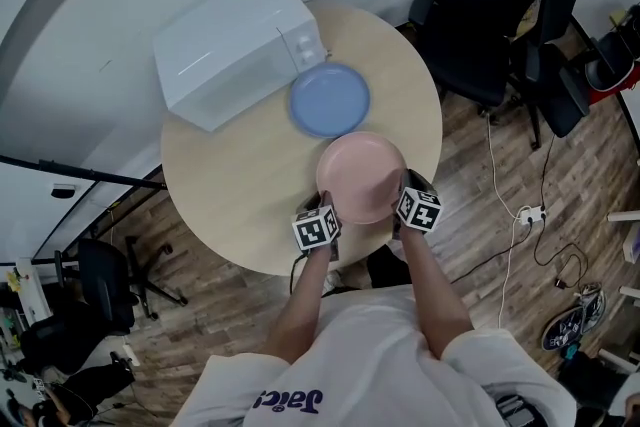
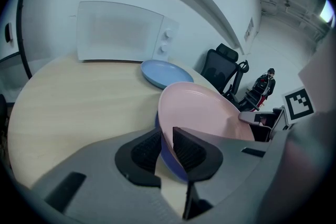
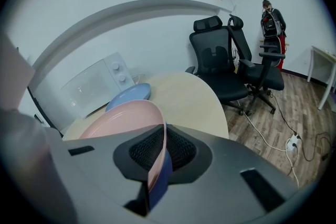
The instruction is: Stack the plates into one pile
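Note:
A pink plate (image 1: 362, 175) lies on top of a dark blue plate (image 2: 170, 157), and I hold the pair over the near side of the round wooden table (image 1: 240, 185). My left gripper (image 1: 325, 215) is shut on their left rim, my right gripper (image 1: 405, 200) on their right rim. In the left gripper view the pads (image 2: 189, 150) clamp both rims, pink plate (image 2: 202, 110) tilting up. The right gripper view shows the pink plate (image 3: 126, 115) and blue plate (image 3: 164, 170) edge-on between the jaws (image 3: 160, 152). A light blue plate (image 1: 330, 99) rests on the table just beyond.
A white microwave (image 1: 235, 47) stands at the table's far left, touching distance from the light blue plate. Black office chairs (image 1: 490, 15) sit beyond the table's right side. Cables and a power strip (image 1: 530, 213) lie on the wooden floor.

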